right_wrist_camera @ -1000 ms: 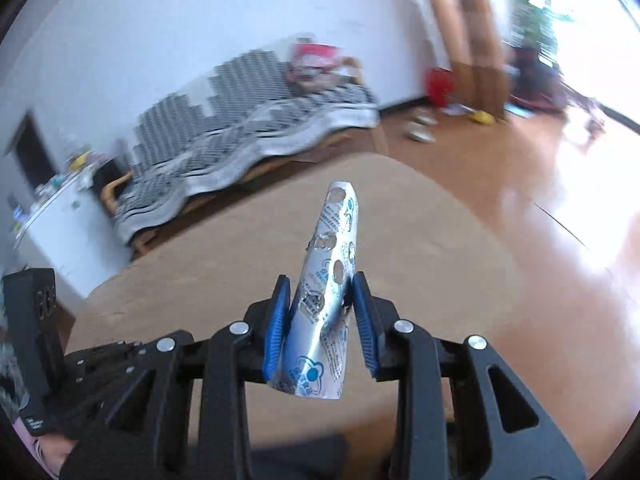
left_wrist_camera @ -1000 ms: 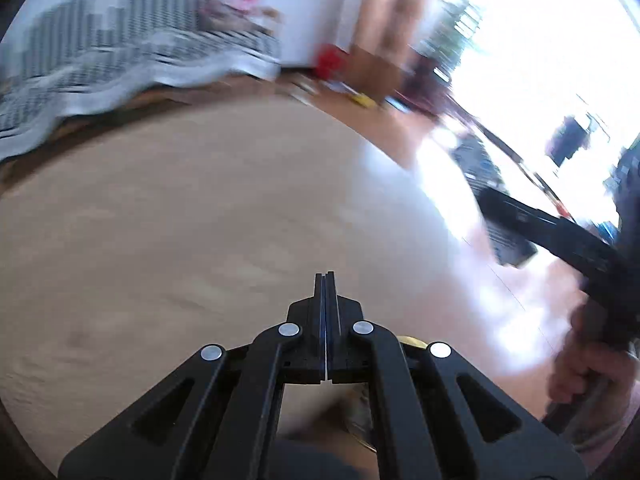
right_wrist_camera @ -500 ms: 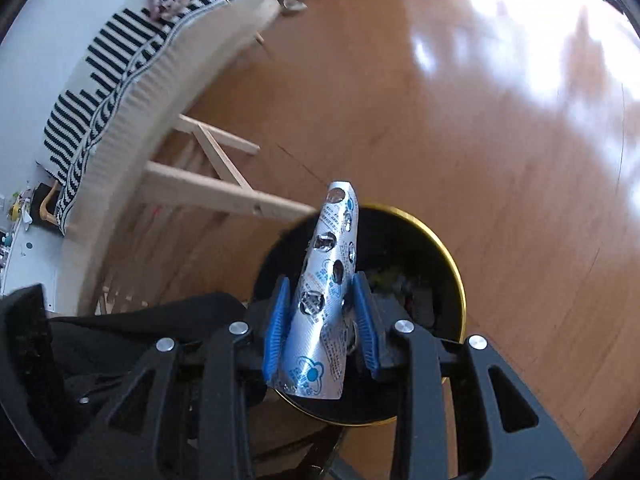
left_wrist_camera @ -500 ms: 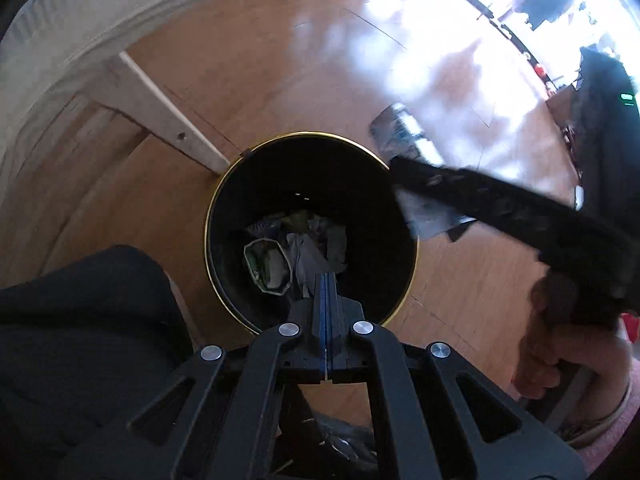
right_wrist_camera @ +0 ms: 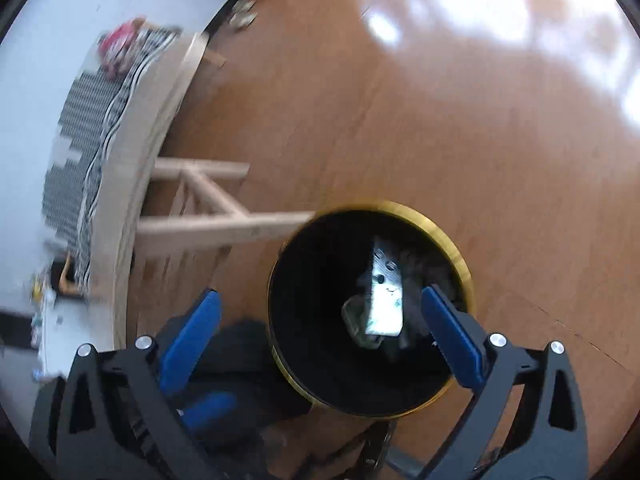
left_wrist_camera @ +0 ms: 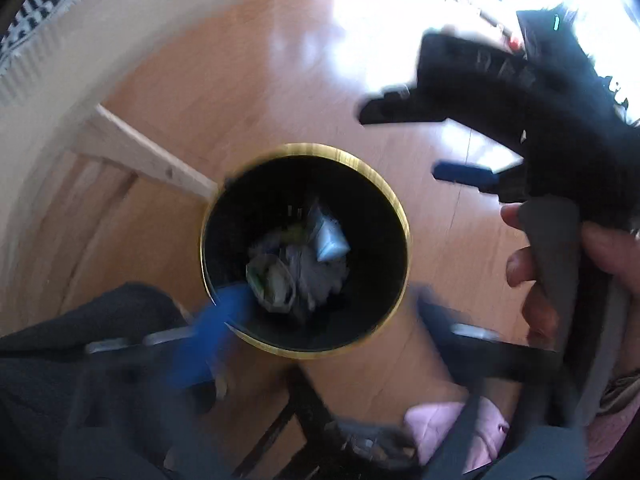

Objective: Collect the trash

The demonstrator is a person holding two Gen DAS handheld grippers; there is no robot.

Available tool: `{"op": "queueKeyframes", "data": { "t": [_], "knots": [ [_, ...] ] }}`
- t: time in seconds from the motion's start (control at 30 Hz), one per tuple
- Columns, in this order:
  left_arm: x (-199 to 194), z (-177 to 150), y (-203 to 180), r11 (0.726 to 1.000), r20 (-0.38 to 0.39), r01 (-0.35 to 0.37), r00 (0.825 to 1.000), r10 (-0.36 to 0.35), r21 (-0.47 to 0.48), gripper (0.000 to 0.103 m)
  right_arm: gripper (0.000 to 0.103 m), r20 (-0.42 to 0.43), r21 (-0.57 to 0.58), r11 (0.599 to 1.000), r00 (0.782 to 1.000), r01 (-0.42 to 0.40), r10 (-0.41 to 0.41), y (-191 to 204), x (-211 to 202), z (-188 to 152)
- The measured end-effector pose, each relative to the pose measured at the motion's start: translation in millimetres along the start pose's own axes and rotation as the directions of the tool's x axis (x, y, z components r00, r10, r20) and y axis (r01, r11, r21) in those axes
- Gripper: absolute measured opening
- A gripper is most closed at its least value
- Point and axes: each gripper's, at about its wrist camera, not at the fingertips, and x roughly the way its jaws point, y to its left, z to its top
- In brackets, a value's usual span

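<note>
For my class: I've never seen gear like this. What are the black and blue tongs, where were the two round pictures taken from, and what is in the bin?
No robot is here: a person holds a two-finger gripper in each hand, and each carries a wide-angle camera looking along its fingers.

The right wrist view shows the right gripper with its blue pads wide apart, holding nothing. Between them, inside the black bin, lies a silver pill sheet on crumpled trash.

The left wrist view looks down into the same bin on the wooden floor. The left gripper is blurred but also open and empty. The right gripper shows at upper right, with the person's hand on its handle. A table leg stands beside the bin.
</note>
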Motion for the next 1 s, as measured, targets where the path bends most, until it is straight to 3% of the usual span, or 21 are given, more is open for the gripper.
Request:
{"op": "queueKeyframes", "data": {
  "t": [0.1,0.17,0.27,0.4,0.5,0.57,0.67,0.7,0.8,0.83,0.87,0.9,0.93,0.97,1.0],
  "knots": [
    [-43,14,4,1.0,0.107,-0.006,0.994,0.004,0.02,0.095,0.097,0.184,-0.078,0.989,0.977,0.124,-0.108,22,-31,2],
    [-76,23,11,0.998,0.211,-0.042,0.977,0.034,0.036,0.095,0.097,0.27,-0.141,0.975,0.954,0.173,-0.13,47,-47,3],
    [-140,34,36,0.983,0.375,-0.183,0.914,0.156,0.035,0.097,0.097,0.339,-0.232,0.956,0.936,0.179,-0.093,102,-60,4],
    [-205,32,110,0.948,0.454,-0.3,0.834,0.315,-0.107,0.097,0.097,0.416,-0.394,0.9,0.909,0.189,-0.009,213,-62,-1],
    [-238,15,188,0.886,0.429,-0.37,0.778,0.46,-0.279,0.097,0.097,0.443,-0.566,0.804,0.89,0.184,0.109,317,-54,-19],
    [-252,-2,240,0.822,0.39,-0.399,0.738,0.551,-0.408,0.097,0.097,0.429,-0.647,0.741,0.889,0.178,0.162,379,-38,-35],
    [-264,-25,306,0.724,0.308,-0.448,0.693,0.652,-0.525,0.097,0.097,0.305,-0.76,0.641,0.931,0.11,0.202,471,19,-60],
    [-267,-33,324,0.696,0.293,-0.466,0.672,0.68,-0.546,0.097,0.097,0.296,-0.77,0.628,0.936,0.114,0.193,489,35,-68],
    [-272,-57,365,0.666,0.283,-0.489,0.643,0.712,-0.564,0.097,0.097,0.288,-0.785,0.606,0.943,0.133,0.166,522,81,-97],
    [-274,-66,376,0.643,0.28,-0.497,0.62,0.733,-0.582,0.097,0.097,0.289,-0.79,0.598,0.942,0.134,0.169,526,90,-108],
    [-275,-72,386,0.613,0.26,-0.504,0.603,0.754,-0.608,0.097,0.097,0.255,-0.81,0.571,0.957,0.132,0.14,530,107,-121],
    [-275,-76,396,0.587,0.221,-0.501,0.61,0.761,-0.636,0.097,0.097,0.213,-0.819,0.561,0.971,0.117,0.108,535,117,-126],
    [-280,-79,407,0.586,0.207,-0.461,0.641,0.739,-0.667,0.097,0.097,0.169,-0.825,0.559,0.981,0.087,0.095,541,123,-128],
    [-285,-82,412,0.586,0.216,-0.428,0.65,0.728,-0.688,0.097,0.097,0.151,-0.829,0.555,0.982,0.064,0.111,550,127,-128],
    [-288,-85,412,0.581,0.223,-0.418,0.645,0.731,-0.698,0.097,0.097,0.164,-0.836,0.543,0.979,0.075,0.118,554,127,-132]
  ]
}}
